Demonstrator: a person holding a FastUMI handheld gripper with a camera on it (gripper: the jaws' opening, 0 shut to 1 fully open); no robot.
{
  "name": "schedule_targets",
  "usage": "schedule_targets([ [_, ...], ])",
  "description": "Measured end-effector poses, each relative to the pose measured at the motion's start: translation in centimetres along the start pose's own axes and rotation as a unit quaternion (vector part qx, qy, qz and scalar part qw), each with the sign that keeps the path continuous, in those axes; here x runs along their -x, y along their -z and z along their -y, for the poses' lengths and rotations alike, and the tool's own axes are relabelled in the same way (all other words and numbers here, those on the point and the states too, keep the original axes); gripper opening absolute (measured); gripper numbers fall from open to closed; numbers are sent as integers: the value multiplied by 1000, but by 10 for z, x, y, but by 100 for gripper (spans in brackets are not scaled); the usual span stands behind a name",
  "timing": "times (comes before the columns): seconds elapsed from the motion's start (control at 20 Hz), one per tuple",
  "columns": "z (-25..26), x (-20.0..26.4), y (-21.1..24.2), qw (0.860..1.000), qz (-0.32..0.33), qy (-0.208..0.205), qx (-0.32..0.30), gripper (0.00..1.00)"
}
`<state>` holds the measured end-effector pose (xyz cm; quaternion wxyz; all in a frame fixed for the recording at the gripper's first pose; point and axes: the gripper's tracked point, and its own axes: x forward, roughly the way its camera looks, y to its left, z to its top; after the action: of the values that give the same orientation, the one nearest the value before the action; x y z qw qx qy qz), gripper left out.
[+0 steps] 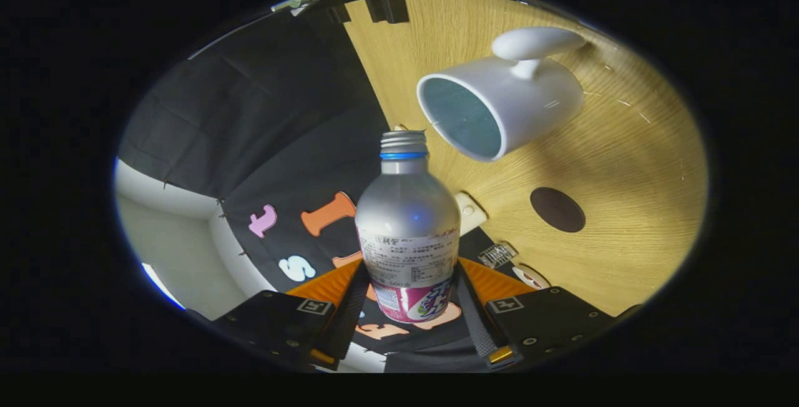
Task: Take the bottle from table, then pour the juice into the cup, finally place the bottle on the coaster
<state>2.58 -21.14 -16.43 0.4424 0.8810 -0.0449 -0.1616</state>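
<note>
Now the gripper [409,298] clamps the bottle [407,232] between both fingers, tilted. Its uncapped neck points at twelve o'clock, just beside the cup [505,104]. The coaster [557,209] lies at two o'clock on the table [630,163].

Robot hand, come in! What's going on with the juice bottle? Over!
Gripper shut on bottle, cap off, tilted toward cup. Coaster bare on table, beside cup. Nothing between bottle mouth and cup.

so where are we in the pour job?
Done: bottle is off the table, with both gripper fingers pressing on its lower body. In hand: it's tilted, uncapped neck aimed toward the white cup, no juice seen flowing. Left: finish the pour, then set the bottle on the dark round coaster.
</note>
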Motion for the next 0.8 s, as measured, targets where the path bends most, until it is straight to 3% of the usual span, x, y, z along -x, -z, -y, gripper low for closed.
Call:
schedule_targets([
  [0.8,-7,3,2,999,-1,-8,-36,75],
])
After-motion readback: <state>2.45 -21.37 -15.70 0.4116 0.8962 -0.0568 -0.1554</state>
